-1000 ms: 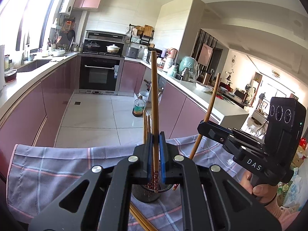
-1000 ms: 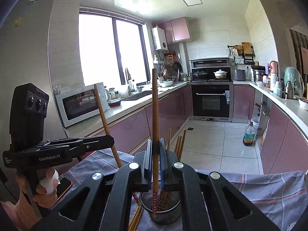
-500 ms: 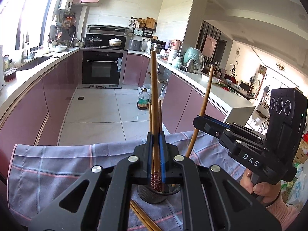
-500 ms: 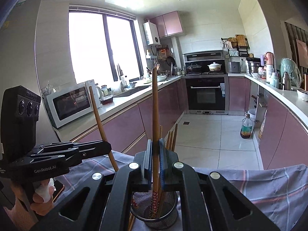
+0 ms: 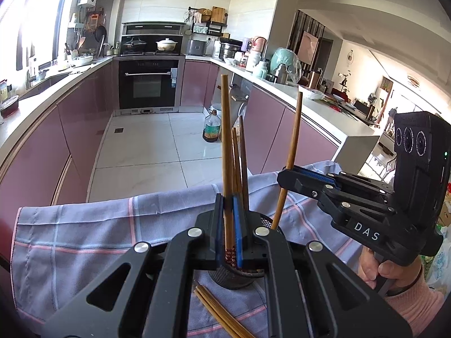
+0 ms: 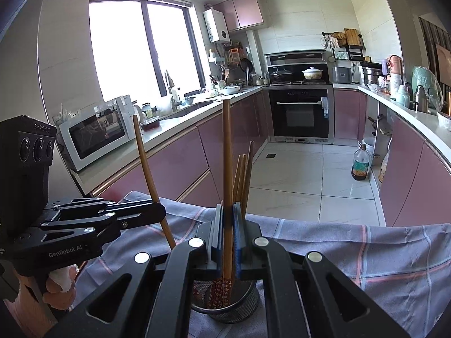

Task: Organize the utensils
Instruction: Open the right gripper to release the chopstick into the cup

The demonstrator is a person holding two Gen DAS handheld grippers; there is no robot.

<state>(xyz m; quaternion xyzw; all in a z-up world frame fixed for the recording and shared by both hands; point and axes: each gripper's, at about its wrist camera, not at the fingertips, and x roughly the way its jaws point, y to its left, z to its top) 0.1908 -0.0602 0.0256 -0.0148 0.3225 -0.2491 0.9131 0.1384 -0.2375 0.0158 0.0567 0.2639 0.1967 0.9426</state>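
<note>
- Left gripper point(image 5: 229, 225) is clamped tight on a wooden chopstick point(image 5: 227, 152), held upright, its patterned tip inside the mesh utensil holder point(image 5: 234, 277).
- Right gripper point(image 6: 229, 236) has its blue pads pinched on a second chopstick point(image 6: 227, 152), tip down in that same holder.
- More chopsticks point(image 6: 243, 174) stand in the holder.
- Loose chopsticks point(image 5: 222, 314) lie on the checked cloth point(image 5: 84, 231) beside the holder.

Two black gripper frames, triangular cut-outs, silver screw heads, blue finger pads point(image 5: 237, 233). Right gripper point(image 5: 290, 173): white "DAS" lettering, three-lens camera block, green indicator light. Left gripper point(image 6: 160, 212): "GenRobot.AI" marking. Pink knitted sleeve point(image 5: 417, 307) at right wrist.
</note>
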